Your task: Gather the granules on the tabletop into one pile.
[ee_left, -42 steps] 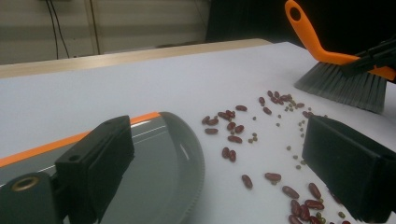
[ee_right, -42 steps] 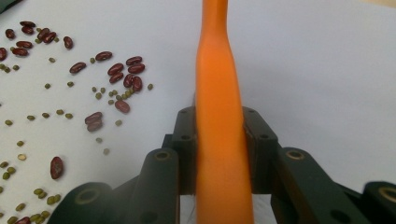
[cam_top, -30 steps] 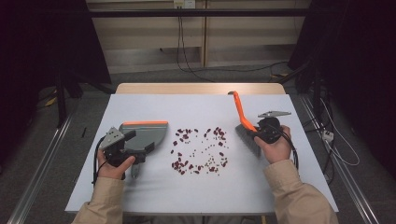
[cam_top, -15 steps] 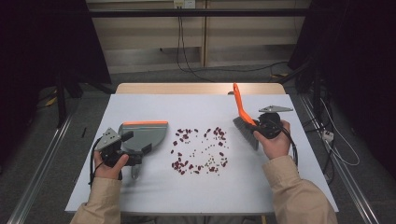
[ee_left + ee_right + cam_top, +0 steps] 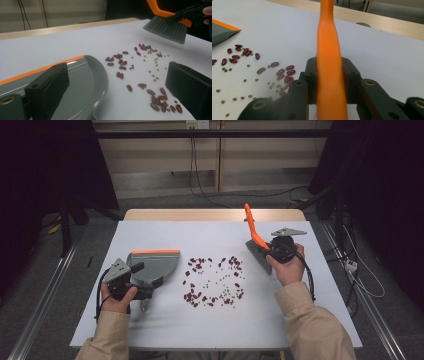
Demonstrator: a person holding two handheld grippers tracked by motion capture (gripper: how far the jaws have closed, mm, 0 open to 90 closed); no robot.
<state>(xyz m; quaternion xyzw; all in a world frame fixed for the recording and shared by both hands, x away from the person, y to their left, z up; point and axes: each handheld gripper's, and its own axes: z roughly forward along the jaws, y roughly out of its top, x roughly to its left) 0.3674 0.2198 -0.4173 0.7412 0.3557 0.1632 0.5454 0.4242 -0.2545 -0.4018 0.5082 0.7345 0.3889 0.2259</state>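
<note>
A grey dustpan (image 5: pixel 156 263) with an orange front lip lies on the white table at the left. My left gripper (image 5: pixel 150 274) sits at its near side, jaws wide apart. In the left gripper view one jaw hangs over the dustpan (image 5: pixel 82 82) and the other over bare table, so my left gripper (image 5: pixel 117 72) is open. Red beans and small green beans (image 5: pixel 215 280) are scattered mid-table. My right gripper (image 5: pixel 272 251) is shut on the orange handle of a brush (image 5: pixel 250 227), its grey bristles (image 5: pixel 166 28) just above the table right of the beans. The brush handle (image 5: pixel 329 50) rises between the jaws.
The white table (image 5: pixel 210 330) has a bare wooden strip (image 5: pixel 200 214) along its far edge. Cables trail across the floor behind and to the right. The beans (image 5: pixel 284 72) lie left of the brush; those in the left gripper view (image 5: pixel 140 75) spread right of the pan's rim.
The right hand has lifted the brush slightly and tipped its handle more upright. The left hand and dustpan have stayed put.
</note>
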